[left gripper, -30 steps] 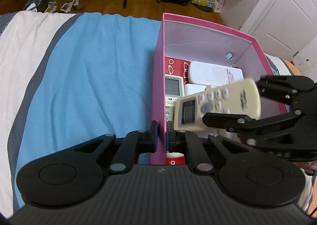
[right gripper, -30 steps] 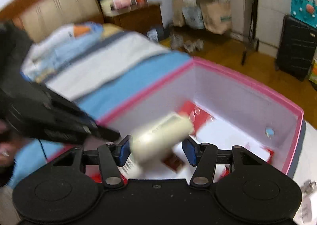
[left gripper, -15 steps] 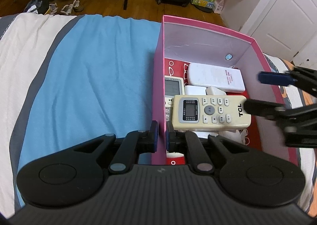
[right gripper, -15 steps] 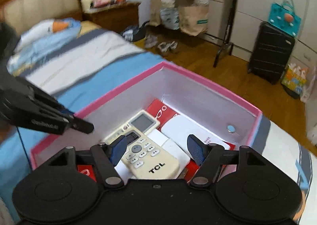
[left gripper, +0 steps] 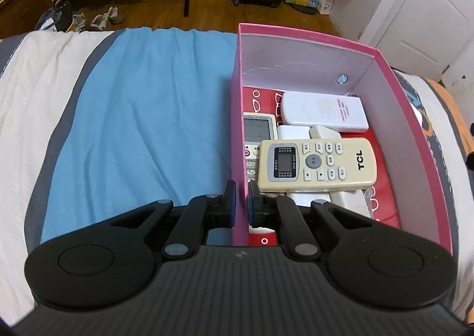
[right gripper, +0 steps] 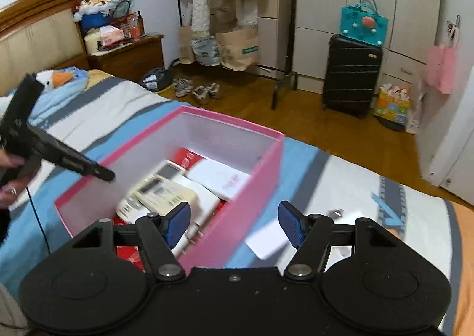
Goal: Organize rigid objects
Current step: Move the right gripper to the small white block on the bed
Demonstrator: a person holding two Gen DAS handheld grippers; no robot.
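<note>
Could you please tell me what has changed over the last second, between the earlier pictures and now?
The right gripper let go of the cream TCL remote control, which now lies flat on the other remotes in the pink cardboard box. The right gripper then drew back toward the bed, open and empty, over the box's wall. The left gripper stayed clamped on the box's left wall, and the box has not moved.

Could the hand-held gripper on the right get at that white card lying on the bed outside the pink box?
Probably yes. The right hand-held gripper is open, and the white card lies flat on the bedspread just ahead of it, outside the pink box with nothing on top. Being flat, it may be hard to pinch.
</note>
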